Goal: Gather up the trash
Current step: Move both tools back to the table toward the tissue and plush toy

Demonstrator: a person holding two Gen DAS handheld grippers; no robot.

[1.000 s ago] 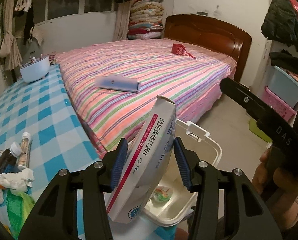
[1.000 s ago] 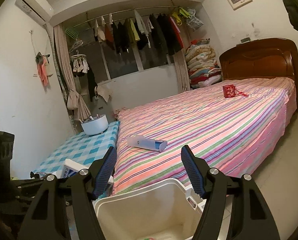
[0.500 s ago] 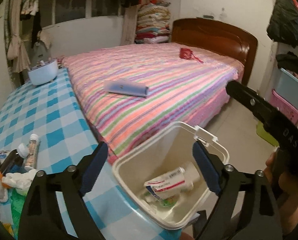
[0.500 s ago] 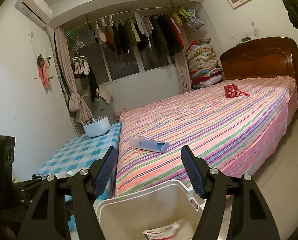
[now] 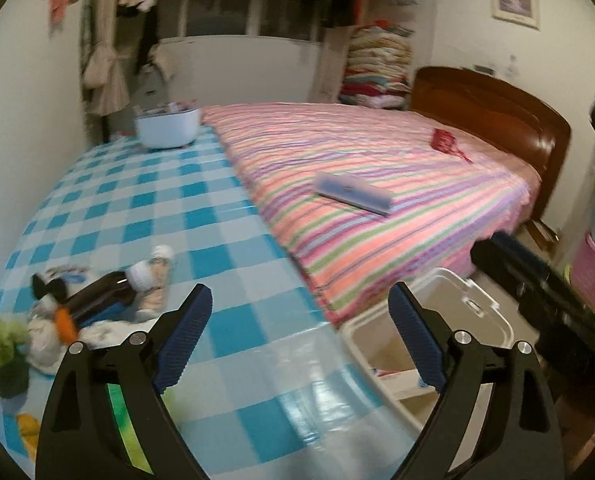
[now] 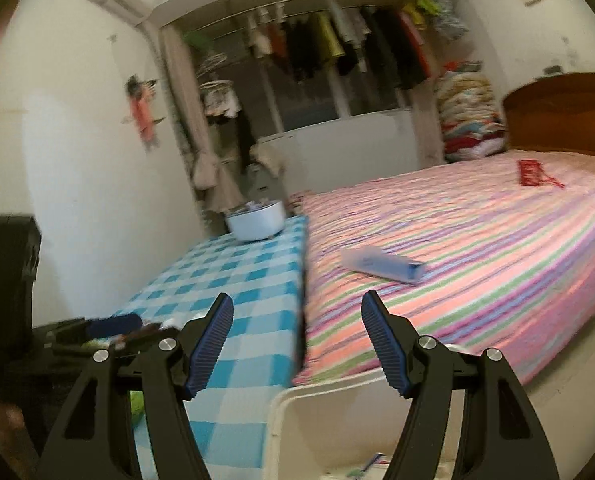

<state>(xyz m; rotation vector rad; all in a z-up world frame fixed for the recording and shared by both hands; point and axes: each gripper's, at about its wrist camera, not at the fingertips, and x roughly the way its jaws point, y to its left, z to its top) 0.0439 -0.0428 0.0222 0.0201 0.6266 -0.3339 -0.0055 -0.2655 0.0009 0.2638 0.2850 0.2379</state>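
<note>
Beside the checked table [image 5: 201, 216], the white bin [image 5: 493, 320] holds scraps; both grippers [image 5: 301, 340] [image 6: 297, 344] gape empty.

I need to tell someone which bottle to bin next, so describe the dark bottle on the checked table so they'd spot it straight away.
Start at the table with the blue and white checked cloth beside the striped bed. At its near end lies a pile of rubbish. The brown bottle lies on its side there, the only dark glossy thing in the pile, with a white cap pointing towards the bed.

Checked table [image 5: 145, 200] with bottles [image 5: 109, 292], bowl [image 5: 167, 130]; bed [image 5: 377, 168] with box [image 5: 353, 192].
</note>
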